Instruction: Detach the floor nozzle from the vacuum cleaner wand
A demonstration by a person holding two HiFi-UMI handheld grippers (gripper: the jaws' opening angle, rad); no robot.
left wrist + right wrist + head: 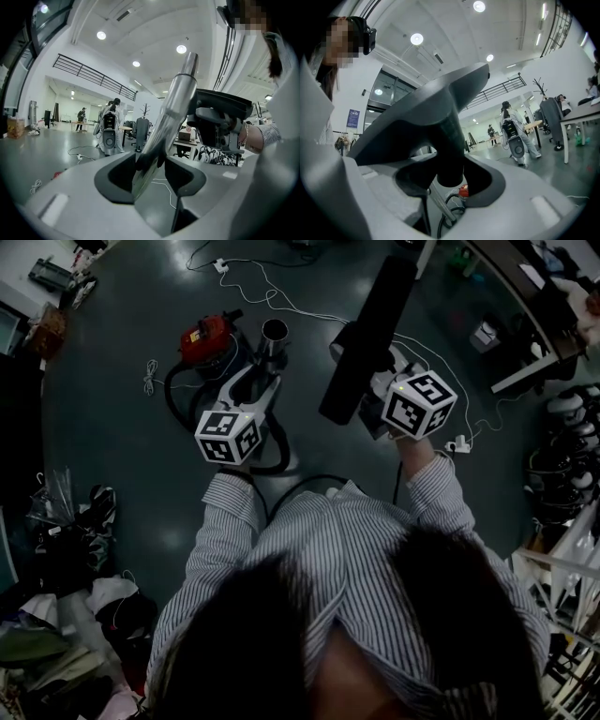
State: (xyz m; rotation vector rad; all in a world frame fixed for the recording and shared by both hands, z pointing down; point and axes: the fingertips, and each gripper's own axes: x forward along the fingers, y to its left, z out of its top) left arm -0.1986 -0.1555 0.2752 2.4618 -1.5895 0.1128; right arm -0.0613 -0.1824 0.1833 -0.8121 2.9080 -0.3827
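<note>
My left gripper (255,388) (150,169) is shut on the silver wand (273,334) (176,101), which rises slanted from between its jaws; the wand's open round end faces up in the head view. My right gripper (377,373) (450,177) is shut on the neck of the black floor nozzle (367,334) (423,115), held up to the right of the wand. The nozzle and the wand's end stand apart, with a gap between them. In the left gripper view the nozzle (220,99) shows at the right, in the other gripper.
A red vacuum canister (208,337) (462,191) sits on the dark floor below, its black hose (178,395) looping toward the wand. A white cable (281,298) and power strip (459,443) lie on the floor. Clutter (56,549) fills the left, desks (544,324) the right. People stand far off (110,117).
</note>
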